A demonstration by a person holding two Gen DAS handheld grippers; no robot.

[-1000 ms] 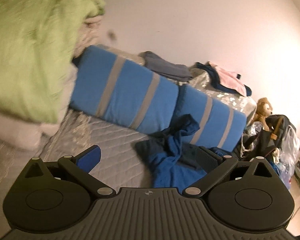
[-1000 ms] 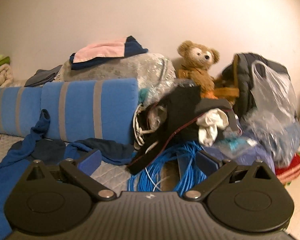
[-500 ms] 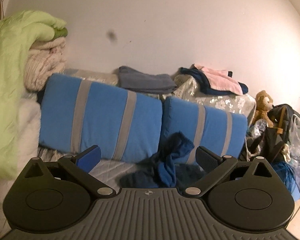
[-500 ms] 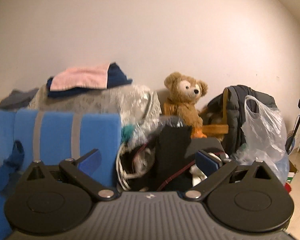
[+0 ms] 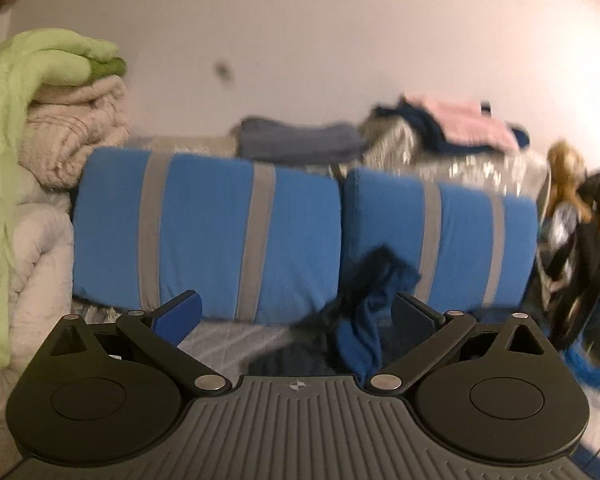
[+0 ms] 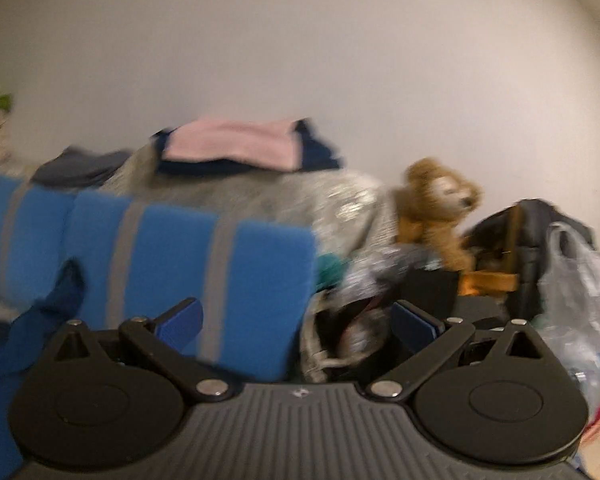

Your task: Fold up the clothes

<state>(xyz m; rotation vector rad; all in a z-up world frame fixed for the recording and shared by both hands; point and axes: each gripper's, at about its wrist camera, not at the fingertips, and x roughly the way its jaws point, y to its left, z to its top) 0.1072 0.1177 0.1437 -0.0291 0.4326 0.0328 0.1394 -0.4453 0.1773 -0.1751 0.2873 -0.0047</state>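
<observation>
A: What is held by the left gripper (image 5: 296, 314) and the right gripper (image 6: 296, 316)?

B: Nothing. Both pairs of fingers are spread apart and empty.

A: Where is the task's garment found?

B: A crumpled dark blue garment (image 5: 364, 320) is seen just beyond the left gripper, on the quilted bed (image 5: 228, 340), slumped against the blue striped cushions (image 5: 208, 232).

A: And farther back?

B: Folded clothes (image 6: 236, 148) are stacked behind the cushions, though the blur leaves their number uncertain.

A: So how much is done?

B: Some pieces appear finished; the blue one is judged not yet started.
</observation>
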